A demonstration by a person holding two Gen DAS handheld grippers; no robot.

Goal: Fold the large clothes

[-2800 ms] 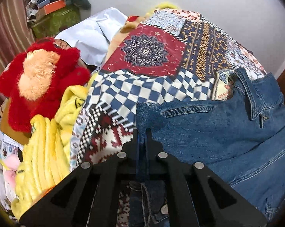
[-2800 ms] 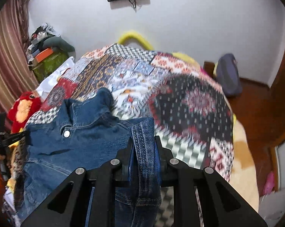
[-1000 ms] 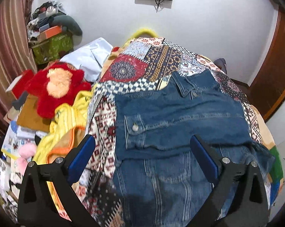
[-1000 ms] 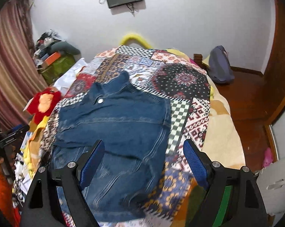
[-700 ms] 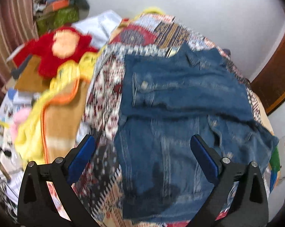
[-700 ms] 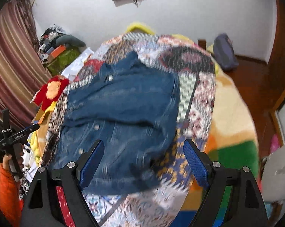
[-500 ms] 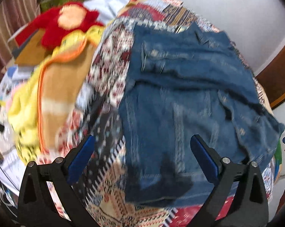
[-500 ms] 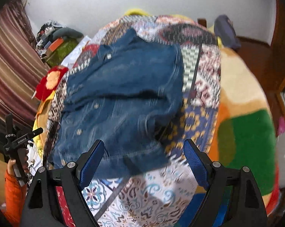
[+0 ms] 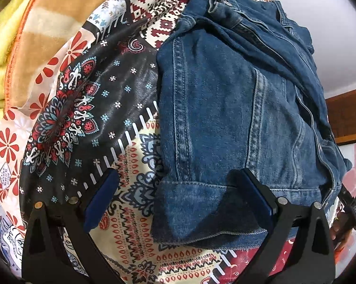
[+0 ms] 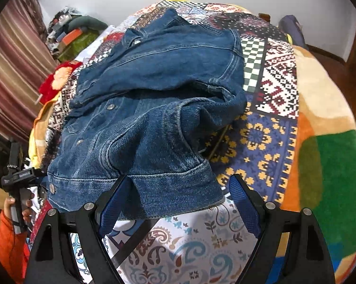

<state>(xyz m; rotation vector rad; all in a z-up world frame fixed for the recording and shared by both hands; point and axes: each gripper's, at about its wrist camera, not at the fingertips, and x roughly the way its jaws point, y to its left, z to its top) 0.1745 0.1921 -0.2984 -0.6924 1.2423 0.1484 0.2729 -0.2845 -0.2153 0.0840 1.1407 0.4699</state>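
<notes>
A blue denim jacket (image 9: pixel 225 108) lies on a patchwork bedspread (image 9: pixel 88 108), its upper part folded down over the lower part. My left gripper (image 9: pixel 180 189) is open, its blue pads (image 9: pixel 102 198) standing either side of the jacket's near-left hem corner, just above the cloth. In the right wrist view the jacket (image 10: pixel 159 90) shows its collar at the far end and its hem band nearest me. My right gripper (image 10: pixel 178 196) is open too, with the near-right hem corner between its pads (image 10: pixel 244 203); nothing is pinched.
Yellow and orange blankets (image 9: pixel 24 23) are heaped at the bed's left side beside a red plush toy (image 10: pixel 57 80). A hand in an orange sleeve (image 10: pixel 10 232) holds the other gripper at far left. Boxes and clutter (image 10: pixel 71 35) stand by the striped curtain; a dark bag (image 10: pixel 293 30) sits far right.
Both grippers, shut on the jacket at first, now stand open and have sunk toward its near hem, tilting further down. The jacket lies where it was laid.
</notes>
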